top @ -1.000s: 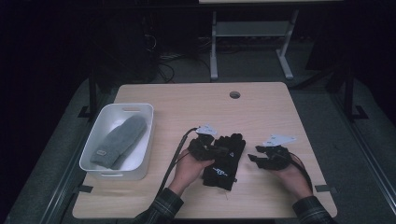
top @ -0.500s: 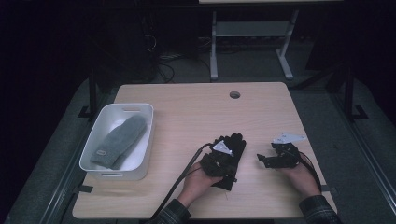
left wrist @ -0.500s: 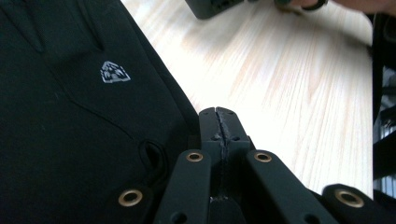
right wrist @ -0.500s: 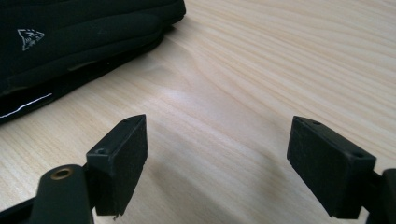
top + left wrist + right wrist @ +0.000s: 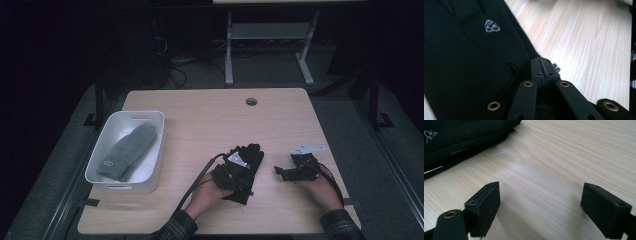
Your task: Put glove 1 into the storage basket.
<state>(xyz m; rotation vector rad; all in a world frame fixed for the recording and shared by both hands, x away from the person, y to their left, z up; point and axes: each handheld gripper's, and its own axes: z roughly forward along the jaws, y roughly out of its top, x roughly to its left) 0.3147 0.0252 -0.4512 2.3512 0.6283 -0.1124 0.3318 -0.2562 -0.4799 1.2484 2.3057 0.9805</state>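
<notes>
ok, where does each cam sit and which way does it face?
High view: above the person's side, facing forward and down on the table; forearms and both hands show.
Left gripper view: rides the left gripper, along its shut jaws beside the black glove.
Right gripper view: rides the right gripper, jaws open over bare wood.
Shared: both gripper views catch the glove's logo.

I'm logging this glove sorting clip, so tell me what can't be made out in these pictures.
- High view: the black fabric glove has its near part covered by the left gripper.
- Left gripper view: whether the shut jaws pinch glove fabric; they hide it.
- High view: the label on the grey knitted mitten in the white plastic tub is too small.
</notes>
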